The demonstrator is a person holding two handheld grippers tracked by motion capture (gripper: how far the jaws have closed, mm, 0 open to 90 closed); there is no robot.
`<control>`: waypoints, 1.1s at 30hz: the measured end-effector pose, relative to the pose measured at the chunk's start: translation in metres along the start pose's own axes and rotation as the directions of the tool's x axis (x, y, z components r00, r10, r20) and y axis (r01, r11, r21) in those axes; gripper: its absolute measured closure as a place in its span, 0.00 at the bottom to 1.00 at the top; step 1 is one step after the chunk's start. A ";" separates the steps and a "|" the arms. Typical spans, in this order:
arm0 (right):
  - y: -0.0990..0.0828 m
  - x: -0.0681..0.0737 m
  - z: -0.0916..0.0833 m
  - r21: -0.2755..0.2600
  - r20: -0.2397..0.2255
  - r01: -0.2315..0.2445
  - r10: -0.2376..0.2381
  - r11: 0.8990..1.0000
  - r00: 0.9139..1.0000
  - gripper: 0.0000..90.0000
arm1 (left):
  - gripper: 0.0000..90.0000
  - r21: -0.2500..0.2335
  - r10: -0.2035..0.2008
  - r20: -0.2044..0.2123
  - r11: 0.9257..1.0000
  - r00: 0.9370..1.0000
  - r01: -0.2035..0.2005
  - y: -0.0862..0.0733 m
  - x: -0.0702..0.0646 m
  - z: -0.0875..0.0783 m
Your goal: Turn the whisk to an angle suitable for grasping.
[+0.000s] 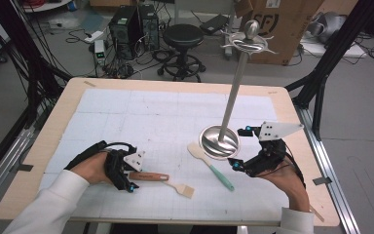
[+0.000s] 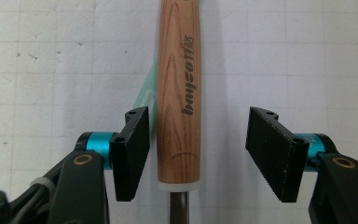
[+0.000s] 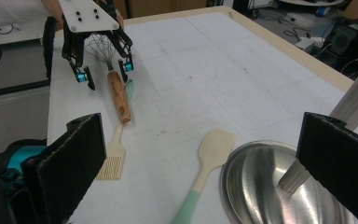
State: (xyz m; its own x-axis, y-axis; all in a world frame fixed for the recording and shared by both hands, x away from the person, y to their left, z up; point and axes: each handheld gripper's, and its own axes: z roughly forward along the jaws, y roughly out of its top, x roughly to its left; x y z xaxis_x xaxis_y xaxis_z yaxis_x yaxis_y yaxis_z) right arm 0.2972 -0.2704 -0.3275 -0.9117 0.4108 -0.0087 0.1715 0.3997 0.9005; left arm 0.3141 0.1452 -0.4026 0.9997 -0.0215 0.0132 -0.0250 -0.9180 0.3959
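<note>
The far half of the white gridded desk (image 1: 141,105) is left bare, so wide free room is offered there. At the right, passage is blocked by the tall silver metal rack with its round dished base (image 1: 219,142) and its leaning pole (image 1: 234,87). Just left of the base lies the cream spatula with the mint-green handle (image 1: 209,165). Near the front edge, the wooden-handled whisk (image 1: 148,176) and the small pale brush (image 1: 180,187) lie touching. Between these and the spatula only a narrow lane is left. The desk's near-left corner is taken up by the left tool (image 1: 126,171), the near-right by the right tool (image 1: 246,148).
</note>
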 end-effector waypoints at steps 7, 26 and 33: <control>0.000 0.000 0.001 0.003 -0.004 -0.008 0.008 1.000 1.000 0.00 | 0.45 0.059 -0.015 0.021 0.998 1.000 0.014 0.009 0.004 -0.004; -0.001 0.000 0.001 0.000 -0.009 -0.004 0.004 1.000 1.000 0.00 | 0.64 0.149 -0.045 0.015 0.988 0.999 0.043 0.015 0.008 0.003; -0.001 0.000 0.002 0.001 -0.010 -0.005 0.005 1.000 1.000 0.00 | 0.75 0.172 -0.032 0.009 0.985 0.999 0.030 0.016 0.007 0.006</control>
State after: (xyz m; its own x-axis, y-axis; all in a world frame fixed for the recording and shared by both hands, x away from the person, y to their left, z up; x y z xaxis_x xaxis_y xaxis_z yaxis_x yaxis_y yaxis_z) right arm 0.2980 -0.2695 -0.3290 -0.9146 0.4044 0.0008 0.1768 0.3982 0.9001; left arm 0.3211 0.1280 -0.4020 1.0000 0.0045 -0.0079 0.0062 -0.9727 0.2320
